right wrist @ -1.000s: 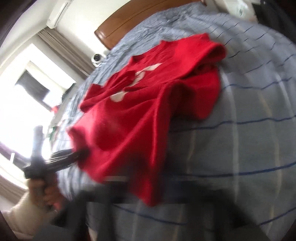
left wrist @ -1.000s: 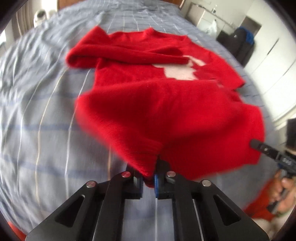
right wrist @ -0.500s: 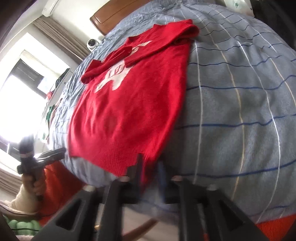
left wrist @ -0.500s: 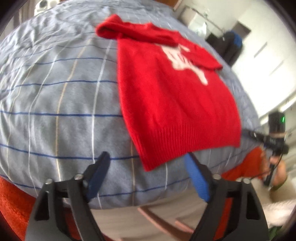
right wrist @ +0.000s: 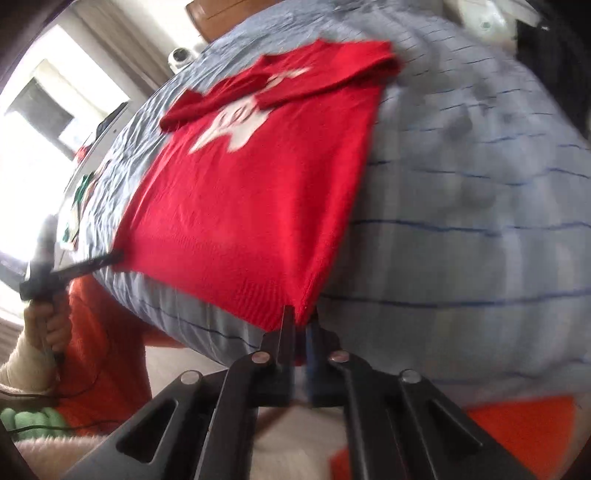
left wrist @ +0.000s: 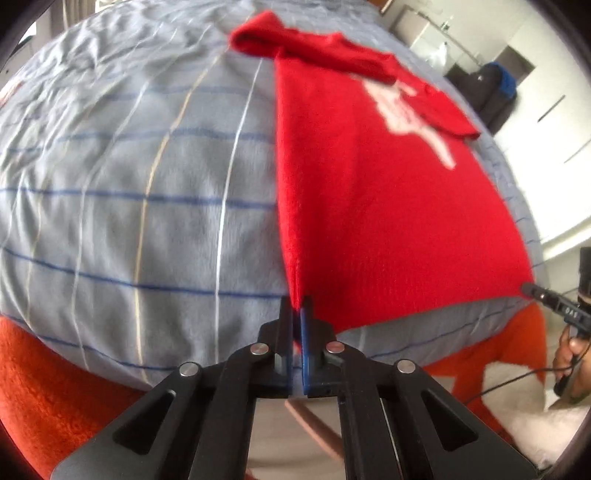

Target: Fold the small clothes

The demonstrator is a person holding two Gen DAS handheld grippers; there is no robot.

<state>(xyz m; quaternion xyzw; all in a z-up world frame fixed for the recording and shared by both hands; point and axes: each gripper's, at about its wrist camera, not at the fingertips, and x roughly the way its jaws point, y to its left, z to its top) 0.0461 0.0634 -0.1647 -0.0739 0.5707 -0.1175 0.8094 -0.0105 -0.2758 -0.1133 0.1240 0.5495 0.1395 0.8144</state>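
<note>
A red knitted sweater [left wrist: 388, 206] with a white figure on its chest lies spread flat on the blue checked bed cover [left wrist: 129, 184], sleeves folded across the top. Its ribbed hem hangs at the near bed edge. My left gripper [left wrist: 297, 310] is shut on the hem's left corner. In the right wrist view the sweater [right wrist: 251, 195] stretches away from me, and my right gripper [right wrist: 301, 314] is shut on the hem's right corner. Each gripper shows in the other's view, the right one [left wrist: 546, 295] and the left one [right wrist: 92, 264], at opposite hem corners.
Orange fabric [left wrist: 44, 387] hangs below the bed's near edge. A wooden headboard [right wrist: 221, 14] and a small white device [right wrist: 181, 57] stand at the bed's far end. A dark bag [left wrist: 495, 92] and white cabinets are at the far right. A hand [right wrist: 48, 321] holds the left gripper.
The bunched, lifted sweater has been drawn out flat toward the near bed edge. Both grippers opened about half a second ago and have shut again on the hem corners.
</note>
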